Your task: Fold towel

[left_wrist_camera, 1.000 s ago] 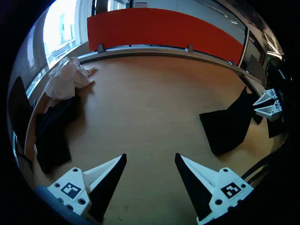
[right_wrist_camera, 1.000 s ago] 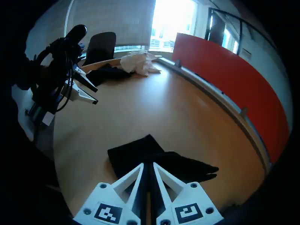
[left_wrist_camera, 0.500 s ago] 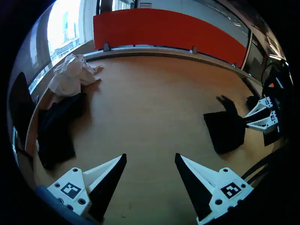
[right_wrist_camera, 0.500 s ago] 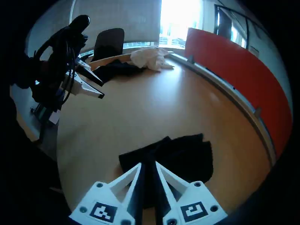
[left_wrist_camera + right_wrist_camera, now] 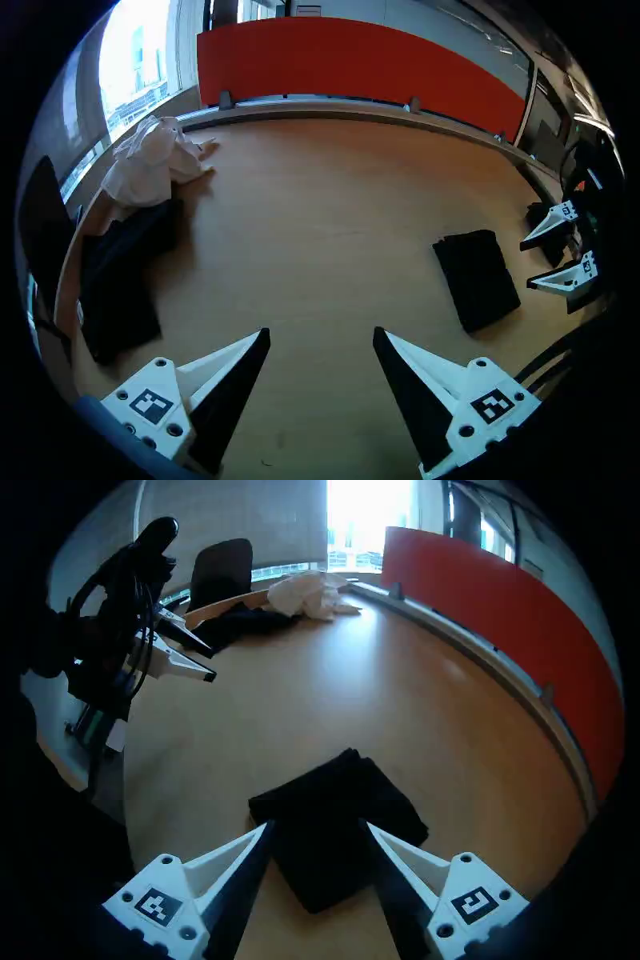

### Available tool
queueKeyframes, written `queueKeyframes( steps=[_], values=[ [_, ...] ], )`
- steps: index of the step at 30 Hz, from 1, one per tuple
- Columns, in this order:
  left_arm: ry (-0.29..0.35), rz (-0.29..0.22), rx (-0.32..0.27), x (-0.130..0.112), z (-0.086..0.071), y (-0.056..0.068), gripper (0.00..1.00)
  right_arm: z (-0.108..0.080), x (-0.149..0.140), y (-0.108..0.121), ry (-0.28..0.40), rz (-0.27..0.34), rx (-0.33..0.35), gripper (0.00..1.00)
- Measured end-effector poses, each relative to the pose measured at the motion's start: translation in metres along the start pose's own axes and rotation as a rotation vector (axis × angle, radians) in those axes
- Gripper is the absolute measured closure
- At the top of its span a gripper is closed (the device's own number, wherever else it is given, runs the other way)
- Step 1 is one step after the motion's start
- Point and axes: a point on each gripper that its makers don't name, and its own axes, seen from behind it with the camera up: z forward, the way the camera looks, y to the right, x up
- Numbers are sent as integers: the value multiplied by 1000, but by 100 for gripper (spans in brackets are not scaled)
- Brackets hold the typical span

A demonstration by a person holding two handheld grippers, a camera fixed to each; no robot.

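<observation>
A black towel (image 5: 336, 834) lies folded into a small rectangle on the wooden table (image 5: 320, 696). My right gripper (image 5: 318, 854) stands open just in front of it, fingers either side of its near edge and not pressing on it. From the left gripper view the same towel (image 5: 477, 278) sits at the right, with the right gripper (image 5: 554, 252) open beside it. My left gripper (image 5: 320, 360) is open over bare table with nothing between its fingers. It also appears at the left of the right gripper view as the left gripper (image 5: 200, 662), held by a hand.
A crumpled white cloth (image 5: 152, 158) and a dark cloth pile (image 5: 116, 280) lie at the table's far left end. A red partition (image 5: 360, 64) runs along the back edge. A dark chair (image 5: 220, 574) stands beyond the table.
My right gripper has opened and let go of the black towel, which now lies flat as a folded rectangle. The left gripper has stayed nearly still.
</observation>
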Motion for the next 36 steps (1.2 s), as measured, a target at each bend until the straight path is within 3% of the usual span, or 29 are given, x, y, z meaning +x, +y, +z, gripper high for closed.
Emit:
queueKeyframes(
  steps=[31, 36],
  values=[
    [2, 8, -4, 0, 0, 3, 4, 4, -90, 1, -136, 65, -44, 23],
    [2, 9, -4, 1, -1, 3, 5, 4, -104, 1, -160, 76, -50, 28]
  ],
)
